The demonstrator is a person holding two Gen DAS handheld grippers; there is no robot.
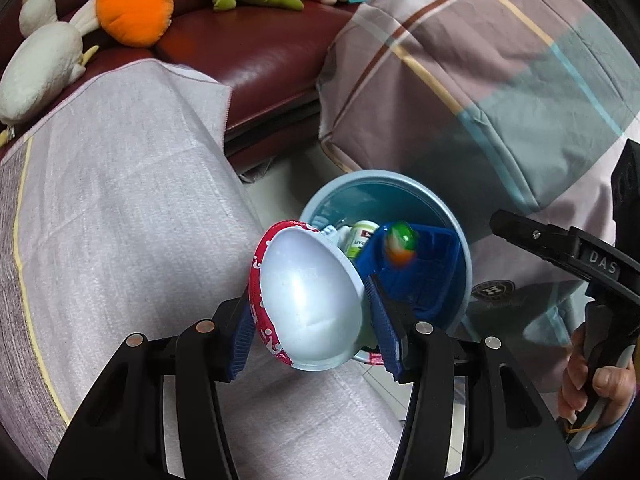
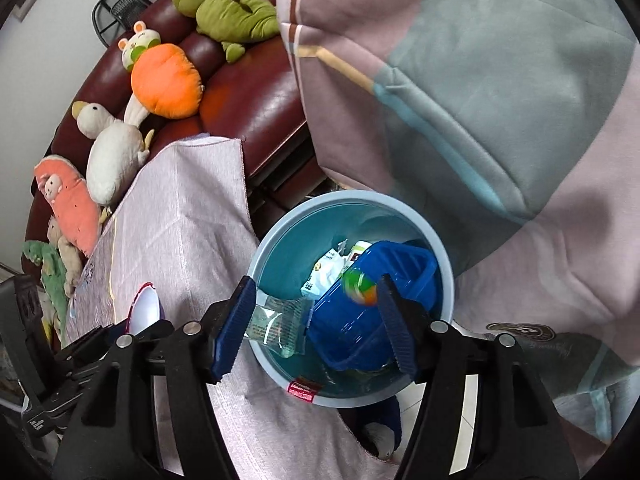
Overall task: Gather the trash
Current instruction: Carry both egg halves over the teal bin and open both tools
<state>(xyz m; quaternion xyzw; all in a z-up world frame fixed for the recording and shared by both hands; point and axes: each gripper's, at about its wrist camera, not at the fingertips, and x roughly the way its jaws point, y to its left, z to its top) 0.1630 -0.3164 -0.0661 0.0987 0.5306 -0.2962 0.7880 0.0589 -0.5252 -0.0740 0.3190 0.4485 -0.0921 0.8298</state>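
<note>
My left gripper (image 1: 310, 320) is shut on a paper bowl (image 1: 308, 300), white inside with a red patterned outside, held tilted beside a light blue bin (image 1: 466, 248). The bin (image 2: 272, 236) holds a blue plastic basket (image 2: 360, 320), a white wrapper (image 2: 326, 272), a clear wrapper (image 2: 276, 326) and a bottle (image 1: 360, 238). A blurred green and orange piece (image 2: 360, 288) is in mid-air over the basket; it also shows in the left wrist view (image 1: 400, 242). My right gripper (image 2: 314, 328) is open and empty above the bin. The bowl shows at the left in the right wrist view (image 2: 144, 312).
A table with a pale woven cloth (image 1: 120, 220) lies left of the bin. A striped quilt (image 1: 480, 80) hangs to the right. A dark red sofa (image 1: 256, 52) with plush toys (image 1: 136, 0) stands behind. Tiled floor (image 1: 384, 380) shows below the bin.
</note>
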